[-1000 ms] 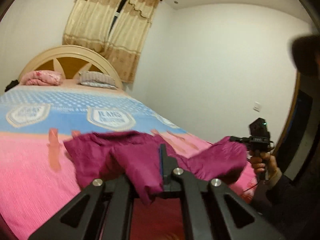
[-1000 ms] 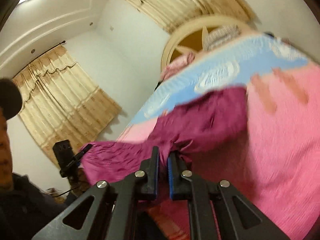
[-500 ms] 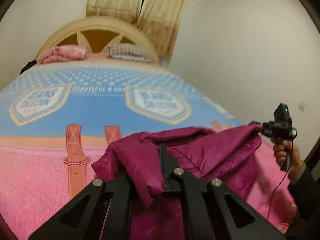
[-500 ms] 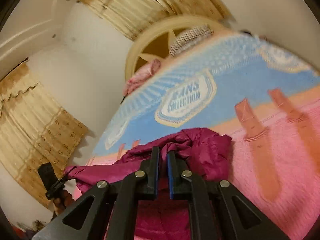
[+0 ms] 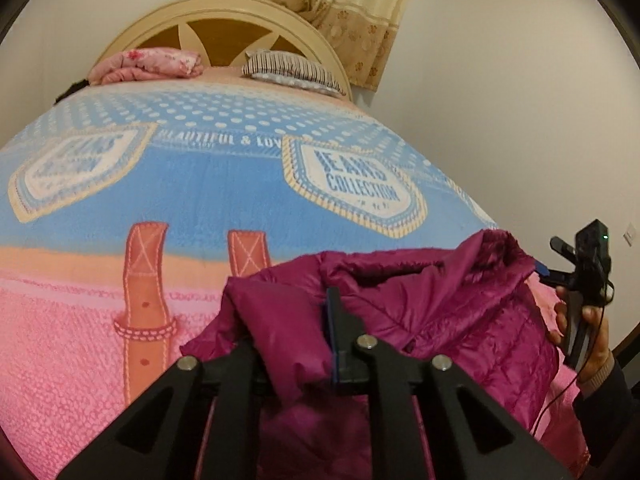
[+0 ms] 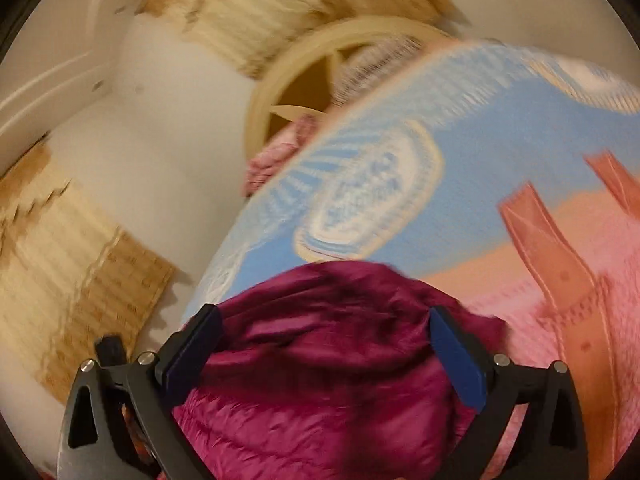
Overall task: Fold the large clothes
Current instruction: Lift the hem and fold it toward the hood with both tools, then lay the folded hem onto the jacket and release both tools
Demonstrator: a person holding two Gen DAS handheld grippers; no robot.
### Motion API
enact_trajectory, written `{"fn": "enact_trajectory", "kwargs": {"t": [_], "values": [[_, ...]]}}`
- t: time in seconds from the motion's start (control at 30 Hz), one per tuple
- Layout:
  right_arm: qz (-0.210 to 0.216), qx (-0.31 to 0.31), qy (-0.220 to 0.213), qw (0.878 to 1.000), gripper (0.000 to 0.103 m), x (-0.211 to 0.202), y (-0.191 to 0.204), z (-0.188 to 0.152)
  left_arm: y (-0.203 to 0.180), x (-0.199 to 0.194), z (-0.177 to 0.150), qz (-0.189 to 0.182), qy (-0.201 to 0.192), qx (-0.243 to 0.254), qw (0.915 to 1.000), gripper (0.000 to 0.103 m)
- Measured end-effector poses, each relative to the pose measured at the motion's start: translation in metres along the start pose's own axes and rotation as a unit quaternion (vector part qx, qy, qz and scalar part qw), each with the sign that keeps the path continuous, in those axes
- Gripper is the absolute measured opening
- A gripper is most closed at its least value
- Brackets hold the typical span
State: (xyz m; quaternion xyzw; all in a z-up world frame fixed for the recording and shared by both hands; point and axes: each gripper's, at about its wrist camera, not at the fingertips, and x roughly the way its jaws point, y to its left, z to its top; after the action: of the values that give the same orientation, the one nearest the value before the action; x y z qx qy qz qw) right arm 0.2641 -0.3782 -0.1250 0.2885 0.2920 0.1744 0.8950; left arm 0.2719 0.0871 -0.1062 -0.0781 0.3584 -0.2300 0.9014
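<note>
The magenta puffer jacket (image 5: 432,312) lies bunched on the pink end of the bed (image 5: 60,340), its long axis running across from the left gripper (image 5: 292,340) to the right gripper (image 6: 324,344). The left gripper's fingers (image 5: 340,332) have just been parting slightly yet are nearly closed with a fold of jacket pinched between them, while the right gripper's fingers (image 6: 456,356) have just sprung wide and straddle the cloth without pressing it. Judging from this, the left hand is nearer to drive the fold; pillows (image 5: 288,70) and headboard (image 5: 224,8) lie well beyond, nothing blocks the way.
</note>
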Motion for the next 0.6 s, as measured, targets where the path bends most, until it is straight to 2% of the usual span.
{"fn": "enact_trajectory", "kwargs": {"t": [0.07, 0.13, 0.23, 0.27, 0.3, 0.33, 0.37, 0.4, 0.5, 0.6], "values": [[-0.035, -0.035, 0.002, 0.999, 0.101, -0.001, 0.018, -0.002, -0.01, -0.008, 0.004, 0.017, -0.012, 0.024, 0.9995, 0.013], [-0.041, -0.057, 0.004, 0.998, 0.101, 0.001, 0.031, -0.007, -0.016, -0.01, 0.008, 0.033, -0.018, 0.039, 0.9985, 0.014], [-0.062, -0.099, 0.025, 0.993, 0.101, 0.016, 0.047, -0.021, -0.02, -0.016, 0.016, 0.021, -0.022, 0.042, 0.9987, 0.022], [-0.067, -0.107, 0.035, 0.991, 0.101, 0.022, 0.048, -0.026, -0.018, -0.017, 0.018, 0.007, -0.023, 0.033, 0.9992, 0.032], [-0.084, -0.119, 0.049, 0.988, 0.101, 0.033, 0.048, -0.033, -0.013, -0.019, 0.019, -0.012, -0.024, 0.017, 0.9995, 0.059], [-0.108, -0.134, 0.061, 0.983, 0.101, 0.042, 0.046, -0.039, -0.008, -0.022, 0.021, -0.029, -0.029, -0.002, 0.9992, 0.076], [-0.14, -0.153, 0.075, 0.975, 0.101, 0.055, 0.043, -0.046, 0.002, -0.03, 0.022, -0.042, -0.048, -0.032, 0.9975, 0.102], [-0.152, -0.159, 0.081, 0.972, 0.101, 0.062, 0.039, -0.052, 0.011, -0.039, 0.021, -0.041, -0.076, -0.054, 0.9948, 0.103], [-0.146, -0.149, 0.086, 0.974, 0.101, 0.066, 0.026, -0.063, 0.03, -0.055, 0.021, -0.032, -0.098, -0.084, 0.9911, 0.103], [-0.147, -0.148, 0.091, 0.974, 0.101, 0.067, 0.022, -0.064, 0.017, -0.055, 0.014, 0.0, -0.091, -0.048, 0.9946, 0.103]]}}
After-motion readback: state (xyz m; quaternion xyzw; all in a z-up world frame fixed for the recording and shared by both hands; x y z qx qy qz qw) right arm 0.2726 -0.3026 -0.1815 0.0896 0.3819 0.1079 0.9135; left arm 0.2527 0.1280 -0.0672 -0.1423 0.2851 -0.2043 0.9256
